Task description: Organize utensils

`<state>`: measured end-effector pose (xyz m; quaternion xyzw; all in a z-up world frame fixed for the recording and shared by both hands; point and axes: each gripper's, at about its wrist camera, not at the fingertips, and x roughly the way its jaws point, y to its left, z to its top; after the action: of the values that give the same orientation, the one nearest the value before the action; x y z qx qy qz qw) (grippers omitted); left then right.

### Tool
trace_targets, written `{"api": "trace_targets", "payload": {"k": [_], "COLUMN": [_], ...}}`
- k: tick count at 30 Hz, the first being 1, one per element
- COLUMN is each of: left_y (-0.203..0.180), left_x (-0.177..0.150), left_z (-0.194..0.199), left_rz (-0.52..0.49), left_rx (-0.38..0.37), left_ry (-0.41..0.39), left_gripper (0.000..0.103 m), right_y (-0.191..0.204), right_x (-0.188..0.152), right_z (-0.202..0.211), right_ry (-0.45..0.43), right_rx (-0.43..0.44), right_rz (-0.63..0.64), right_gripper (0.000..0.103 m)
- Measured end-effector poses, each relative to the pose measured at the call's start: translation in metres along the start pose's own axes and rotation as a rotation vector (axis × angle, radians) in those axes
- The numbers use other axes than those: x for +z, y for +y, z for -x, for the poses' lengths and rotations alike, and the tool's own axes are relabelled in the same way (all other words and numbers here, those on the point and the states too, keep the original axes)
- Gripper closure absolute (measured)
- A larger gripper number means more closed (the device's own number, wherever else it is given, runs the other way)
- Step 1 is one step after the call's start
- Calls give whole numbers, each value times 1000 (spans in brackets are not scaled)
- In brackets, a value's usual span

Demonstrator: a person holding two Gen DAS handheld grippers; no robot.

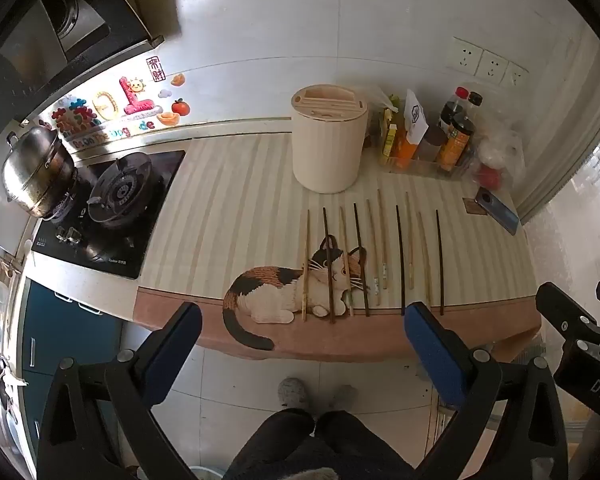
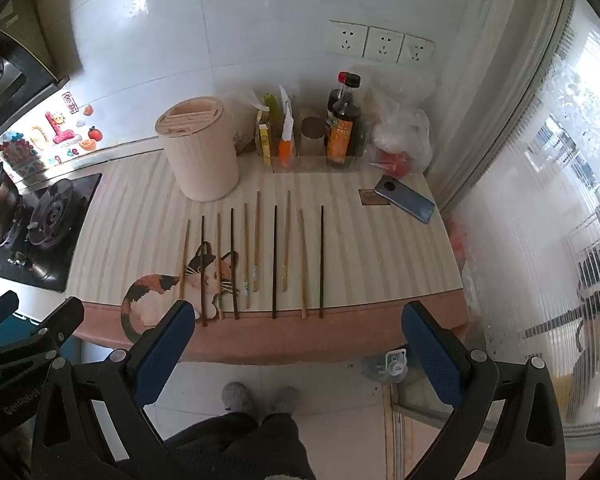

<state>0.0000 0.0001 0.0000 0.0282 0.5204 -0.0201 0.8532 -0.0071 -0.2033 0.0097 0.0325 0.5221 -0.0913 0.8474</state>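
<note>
Several chopsticks, some dark (image 1: pixel 399 260) (image 2: pixel 275 260) and some pale wood (image 1: pixel 306 266) (image 2: pixel 302 264), lie side by side on the striped cat-print mat (image 1: pixel 228 208) (image 2: pixel 132 208). Behind them stands a cream round utensil holder (image 1: pixel 328 140) (image 2: pixel 200 148) with slots in its wooden lid. My left gripper (image 1: pixel 304 316) hangs open in front of the counter's edge, nothing between its blue pads. My right gripper (image 2: pixel 300 314) is likewise open and empty, held beside the left one, short of the chopsticks.
A gas hob (image 1: pixel 116 204) with a steel pot (image 1: pixel 36 172) is at the left. Bottles and packets (image 1: pixel 432 136) (image 2: pixel 340 128) line the back wall, with a plastic bag (image 2: pixel 400 140) and a blue phone (image 2: pixel 406 198) at the right. The person's legs and slippers (image 2: pixel 240 396) show below.
</note>
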Motion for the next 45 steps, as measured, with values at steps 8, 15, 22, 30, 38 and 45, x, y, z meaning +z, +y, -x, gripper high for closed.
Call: {"api": "trace_targets", "payload": {"k": [8, 15, 22, 30, 38, 45], "left_y": [3, 1, -3, -3, -3, -3], "left_x": [6, 11, 13, 14, 13, 13], "left_z": [2, 3, 8, 8, 9, 10], "left_rz": [-2, -7, -14, -13, -14, -13], "left_rx": [1, -4, -9, -11, -12, -14], "left_ry": [-4, -6, -14, -20, -22, -21], "left_gripper": [0, 0, 0, 0, 0, 0], "right_y": [3, 1, 3, -1, -3, -3], "right_x": [0, -3, 4, 4, 4, 3], "right_z": [-1, -1, 1, 5, 7, 8], "right_ry": [-13, -14, -16, -25, -29, -30], "right_rx": [-11, -11, -14, -16, -18, -20], "right_rz": [8, 9, 2, -2, -5, -5], "right_gripper": [0, 0, 0, 0, 0, 0]}}
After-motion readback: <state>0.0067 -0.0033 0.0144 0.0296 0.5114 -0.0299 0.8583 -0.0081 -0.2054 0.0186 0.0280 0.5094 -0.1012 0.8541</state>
